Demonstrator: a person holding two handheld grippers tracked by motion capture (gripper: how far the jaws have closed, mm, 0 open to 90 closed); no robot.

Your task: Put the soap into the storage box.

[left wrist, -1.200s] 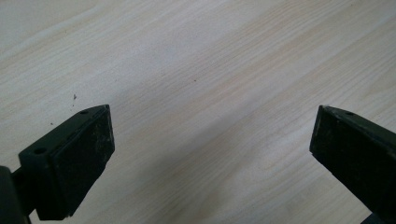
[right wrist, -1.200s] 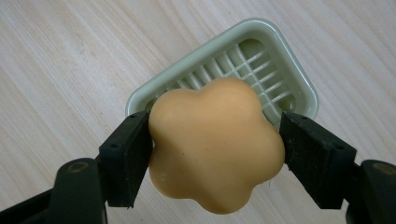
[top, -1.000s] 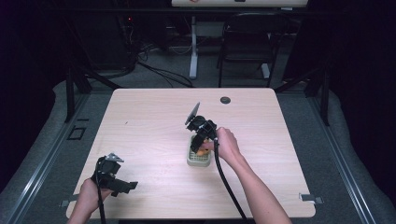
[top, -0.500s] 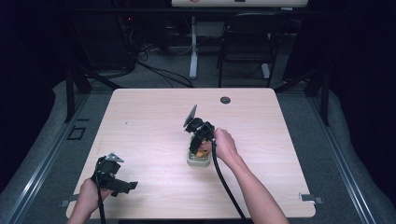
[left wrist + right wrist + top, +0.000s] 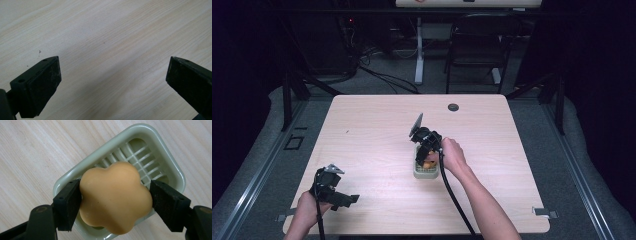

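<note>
Over at the near left corner of the pale wood-grain counter (image 5: 362,145), the left gripper (image 5: 343,199) sits low above the counter in the person's left hand (image 5: 307,210), and its jaws stand spread wide with nothing but bare wood between them in the left gripper view. No work for that side at the moment.

Moving right, to the middle of the counter: here is the action. The right gripper (image 5: 115,195) points down over a pale green rectangular plastic soap dish with a slotted floor (image 5: 160,157), and its black pads (image 5: 68,202) are pinching a peach-coloured, flower-shaped bar of soap (image 5: 116,197) from both sides. In the right gripper view the soap sits right over the dish, covering most of the grid; whether its underside touches the slats or hangs just clear cannot be told. From the high view the dish (image 5: 426,172) lies just near of the gripper, with the right hand (image 5: 453,156) wrapped round the handle.

Far right of centre, a small dark round grommet (image 5: 453,107) sits in the counter, well apart from everything.

By the look of it, the step in hand is the soap-and-dish transfer, mid-grip. The next move calls for a straight vertical path, keeping the soap level so its lobes do not catch the dish rim.
</note>
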